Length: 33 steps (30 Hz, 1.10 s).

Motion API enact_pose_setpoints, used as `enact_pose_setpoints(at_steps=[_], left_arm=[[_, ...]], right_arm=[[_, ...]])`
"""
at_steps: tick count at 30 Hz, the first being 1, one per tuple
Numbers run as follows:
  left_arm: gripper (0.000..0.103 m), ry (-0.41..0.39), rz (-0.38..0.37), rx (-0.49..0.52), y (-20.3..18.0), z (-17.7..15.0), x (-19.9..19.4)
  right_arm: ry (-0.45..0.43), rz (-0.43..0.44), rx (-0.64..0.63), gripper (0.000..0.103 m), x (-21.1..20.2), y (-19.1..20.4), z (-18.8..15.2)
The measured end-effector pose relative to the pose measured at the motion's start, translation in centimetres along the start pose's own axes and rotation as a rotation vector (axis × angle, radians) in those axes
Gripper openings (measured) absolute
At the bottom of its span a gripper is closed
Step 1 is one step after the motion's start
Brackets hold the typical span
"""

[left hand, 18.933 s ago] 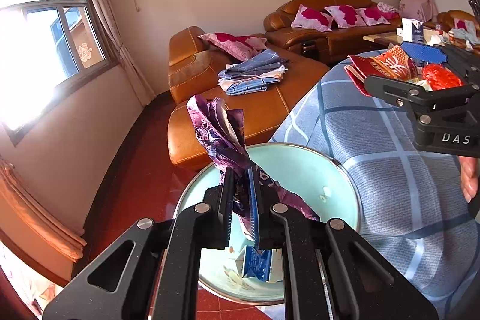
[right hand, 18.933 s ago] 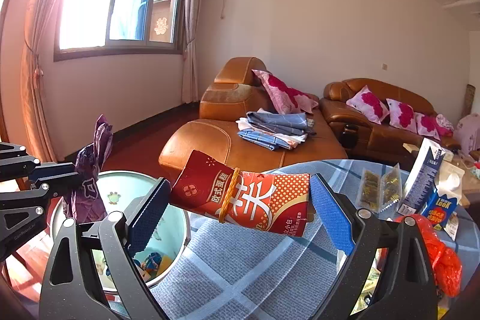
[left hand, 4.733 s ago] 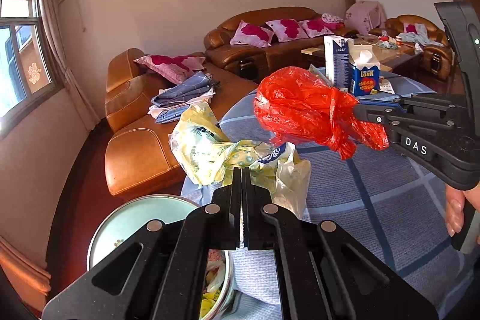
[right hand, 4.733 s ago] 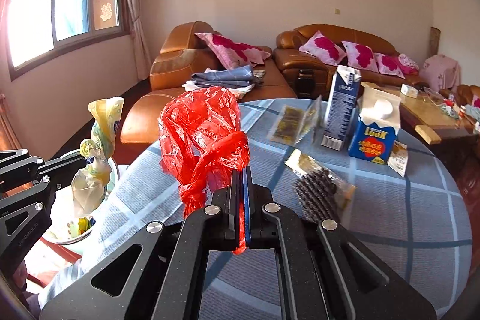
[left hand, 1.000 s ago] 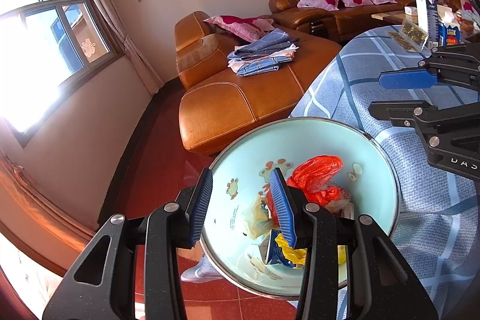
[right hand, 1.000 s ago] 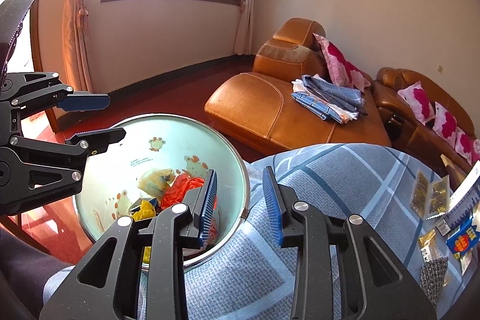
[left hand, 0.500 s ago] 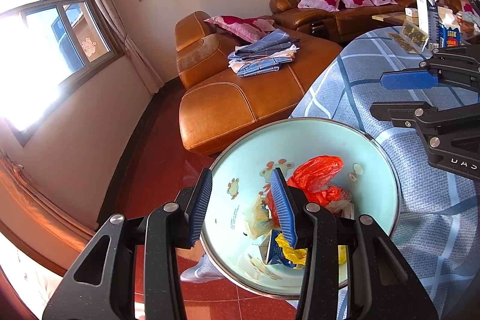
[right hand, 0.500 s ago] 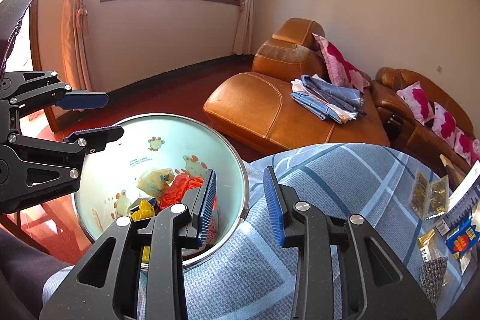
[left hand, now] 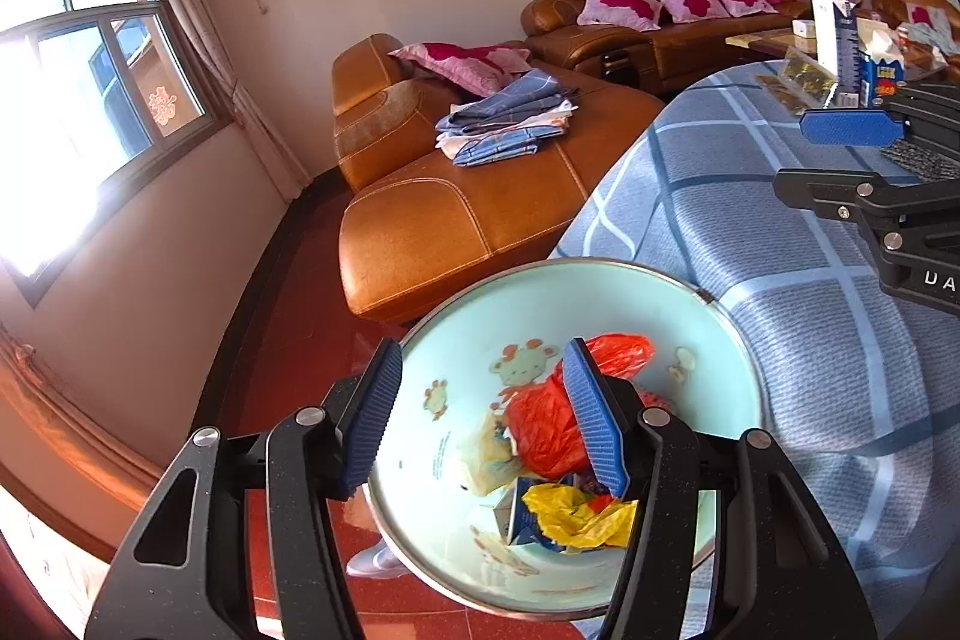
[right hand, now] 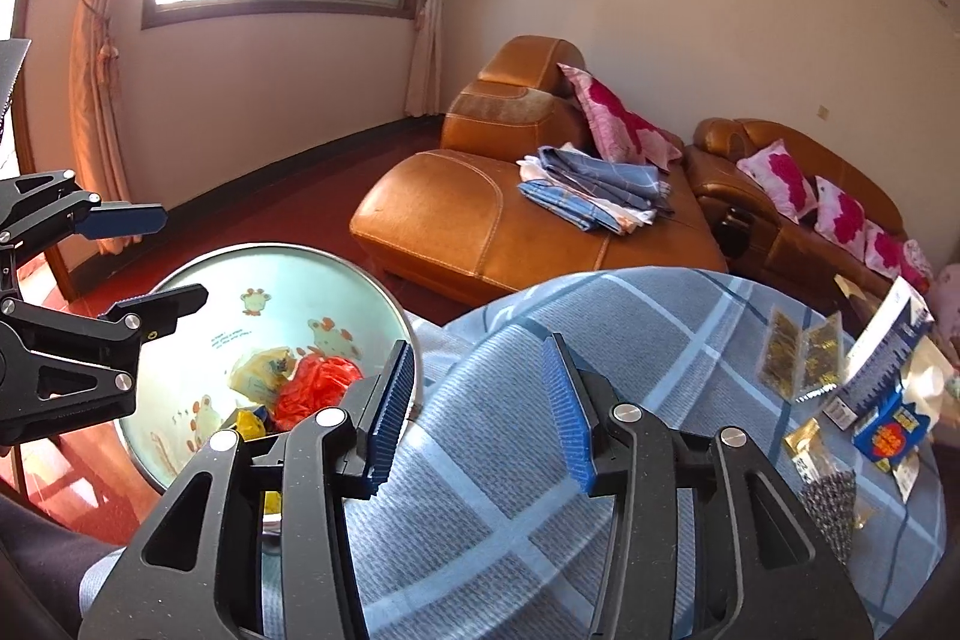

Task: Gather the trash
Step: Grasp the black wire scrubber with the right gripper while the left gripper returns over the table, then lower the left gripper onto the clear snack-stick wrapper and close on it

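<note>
A pale green basin (left hand: 600, 266) with cartoon pictures stands on the floor by the table, holding a red plastic bag (left hand: 543, 430), a yellow wrapper (left hand: 576, 517) and a small blue carton (left hand: 525, 520). My left gripper (left hand: 480, 418) hovers over the basin, its jaws opening with nothing between them. My right gripper (right hand: 480, 412) is above the edge of the table (right hand: 660, 328) beside the basin (right hand: 270, 256), jaws also opening and empty. Each gripper shows in the other's view: the right gripper (left hand: 828, 157) at the right, the left gripper (right hand: 150, 262) at the left.
On the blue checked table lie clear snack packets (right hand: 798, 346), a tall white-and-blue carton (right hand: 888, 340), a blue tissue box (right hand: 888, 430) and a dark packet (right hand: 831, 499). A brown leather sofa (right hand: 480, 214) with folded cloths stands behind, over a red floor.
Both grippers' jaws have spread wider. The right gripper has swung a little to the right, from over the basin's rim toward the table. The trash in the basin lies as before.
</note>
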<state>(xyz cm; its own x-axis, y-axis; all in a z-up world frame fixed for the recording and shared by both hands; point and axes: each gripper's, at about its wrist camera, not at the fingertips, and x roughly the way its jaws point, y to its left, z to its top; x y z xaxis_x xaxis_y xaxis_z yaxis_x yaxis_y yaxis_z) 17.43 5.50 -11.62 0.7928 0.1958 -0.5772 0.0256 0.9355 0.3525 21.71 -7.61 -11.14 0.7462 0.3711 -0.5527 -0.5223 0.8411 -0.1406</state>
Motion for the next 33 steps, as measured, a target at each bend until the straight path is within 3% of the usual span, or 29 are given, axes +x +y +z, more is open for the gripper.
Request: enact_pose_setpoints(at_steps=[2, 11, 15, 21, 25, 27, 28, 30, 33], left_arm=[[0.062, -0.019, -0.025, 0.017, -1.3, 0.7, -0.1], [0.066, -0.087, -0.161, 0.079, -8.0, 4.9, -0.2], [0.067, -0.086, -0.203, 0.094, -11.0, 5.9, 0.4], [0.068, -0.062, -0.255, 0.124, -14.6, 7.6, 1.9], [0.078, -0.076, -0.265, 0.150, -15.9, 8.3, 1.7], [0.078, -0.081, -0.267, 0.157, -16.3, 8.5, 1.6], [0.078, -0.080, -0.269, 0.158, -16.4, 8.6, 1.5], [0.078, -0.078, -0.278, 0.155, -16.6, 8.9, 1.4], [0.078, -0.085, -0.285, 0.159, -17.0, 9.7, 1.0]], right_arm=[[0.014, -0.046, 0.030, 0.044, -0.7, -1.6, -0.6], [0.118, -0.294, 0.256, 0.045, -4.2, -12.6, -5.2], [0.173, -0.352, 0.346, 0.046, -5.0, -16.2, -7.7], [0.246, -0.341, 0.406, 0.046, -4.8, -17.9, -10.1], [0.285, -0.304, 0.432, 0.044, -4.4, -18.3, -10.5], [0.316, -0.277, 0.443, 0.024, -4.0, -18.3, -10.9], [0.324, -0.269, 0.439, 0.024, -3.9, -18.2, -11.1], [0.303, -0.254, 0.435, 0.013, -4.4, -17.9, -10.8], [0.238, -0.253, 0.437, 0.012, -6.2, -17.6, -10.1]])
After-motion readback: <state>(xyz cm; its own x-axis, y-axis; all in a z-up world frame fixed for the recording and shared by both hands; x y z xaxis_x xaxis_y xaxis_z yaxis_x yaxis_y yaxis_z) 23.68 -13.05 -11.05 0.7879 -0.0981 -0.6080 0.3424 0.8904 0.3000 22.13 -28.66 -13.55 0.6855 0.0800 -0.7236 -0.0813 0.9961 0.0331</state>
